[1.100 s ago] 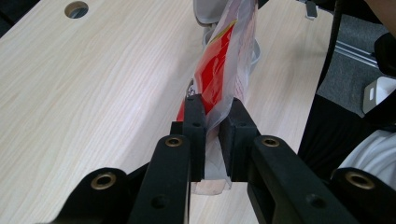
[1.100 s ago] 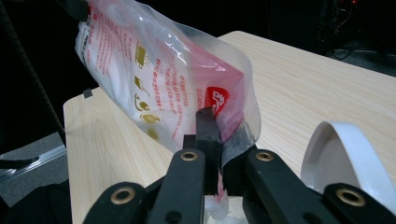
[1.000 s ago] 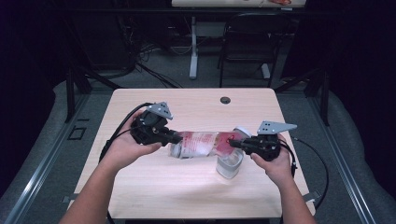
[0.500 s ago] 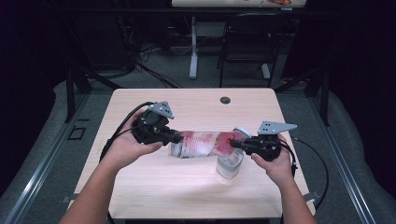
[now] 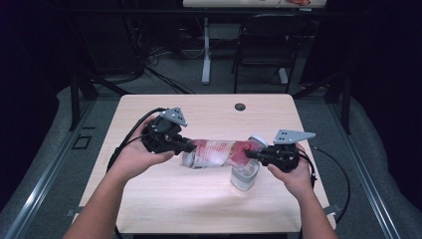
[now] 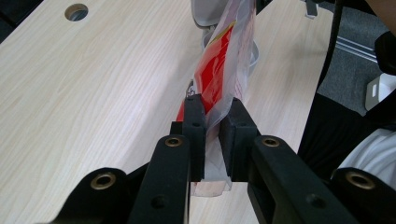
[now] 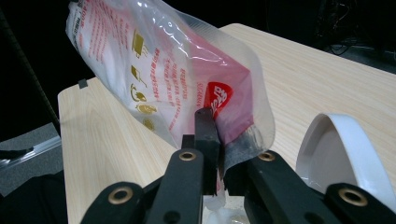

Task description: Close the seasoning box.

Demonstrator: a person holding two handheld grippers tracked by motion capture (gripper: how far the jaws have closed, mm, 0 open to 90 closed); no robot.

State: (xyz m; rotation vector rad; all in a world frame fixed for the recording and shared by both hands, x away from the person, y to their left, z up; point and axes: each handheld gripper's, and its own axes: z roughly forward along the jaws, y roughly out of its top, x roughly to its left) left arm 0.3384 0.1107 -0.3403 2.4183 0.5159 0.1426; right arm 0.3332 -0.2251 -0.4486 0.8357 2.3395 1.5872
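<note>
Pouch [image 5: 219, 153] hangs stretched level between my two grippers, centre of the high view, lifted off the table [image 5: 209, 109]. It is clear plastic with red and white print. Left gripper [image 5: 188, 146] sits at centre left with my hand wrapped around its body; its jaws bite the left end of the pouch. Right gripper [image 5: 249, 155] sits at centre right and bites the other end. A clear container [image 5: 245, 175] with a white lid [image 5: 258, 141] stands on the table directly under the right end of the pouch, just beside the right gripper's tips. A round hole [image 5: 240, 106] shows in the table at upper centre.

Left gripper view: my left gripper [image 6: 212, 109] has its jaws narrow, pads pressed on both faces of the pouch [image 6: 219, 70], which runs edge-on between them and up toward top centre of the frame. A strip of the pouch's end pokes out below the pads. The container [image 6: 252, 53] lies past the pouch at top centre.

Right gripper view: my right gripper [image 7: 224, 133] pinches the pouch [image 7: 159, 74] at its lower corner. The jaws have just eased open slightly, yet the film is caught between the pads. The pouch fans up toward the upper left. The white lid [image 7: 345, 149] curves in at lower right, just beside the right-hand jaw.
</note>
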